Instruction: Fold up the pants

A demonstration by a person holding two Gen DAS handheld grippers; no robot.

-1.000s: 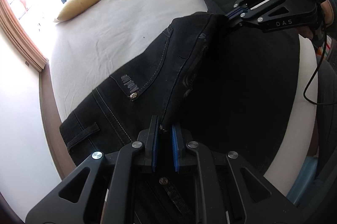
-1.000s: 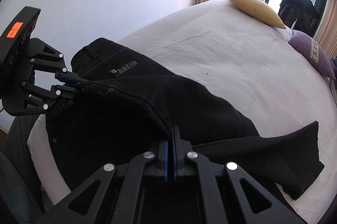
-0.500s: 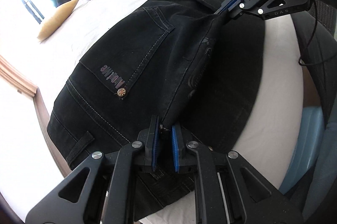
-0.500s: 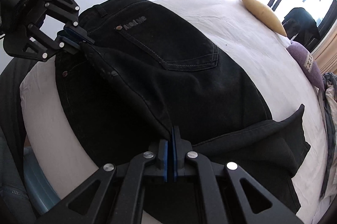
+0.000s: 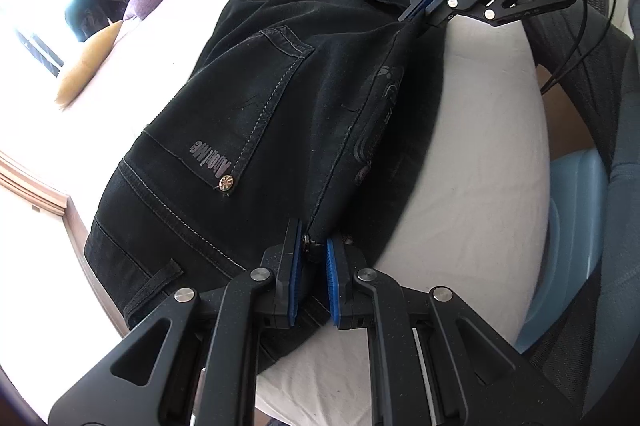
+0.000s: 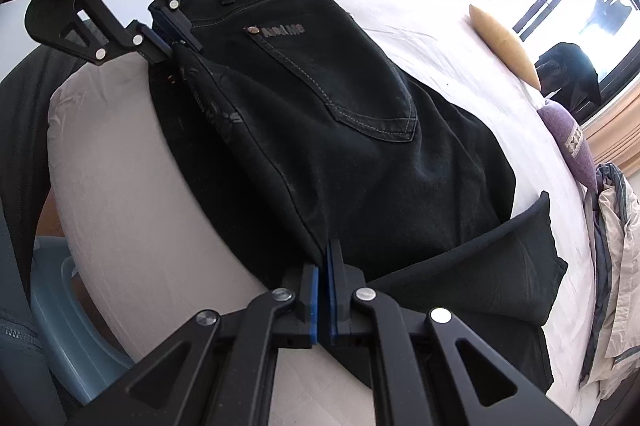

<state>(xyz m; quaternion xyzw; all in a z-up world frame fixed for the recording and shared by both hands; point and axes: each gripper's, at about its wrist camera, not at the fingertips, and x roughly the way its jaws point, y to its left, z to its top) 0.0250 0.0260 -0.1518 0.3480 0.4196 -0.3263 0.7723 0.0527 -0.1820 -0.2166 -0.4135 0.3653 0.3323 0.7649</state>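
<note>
Pants (image 5: 280, 114), black stitched denim with a rivet-cornered back pocket, lie on the smooth white bed (image 5: 472, 186); we see the left gripper (image 5: 312, 266) pinching their waistband edge; the right gripper (image 6: 323, 266) clamps the same raised fold.

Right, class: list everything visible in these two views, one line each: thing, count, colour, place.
pants: one, black, folded lengthwise on the bed, held along the near edge.
bed sheet: one, white, under the pants.
yellow pillow: one, far side by the window.
purple pillow: one, beside the yellow one.
bedding pile: one, beige and grey, at the head end.
blue bin: one, pale, beside the bed.
left claw: black, blue pads, shut on the waistband.
right claw: same, shut on the leg.
</note>
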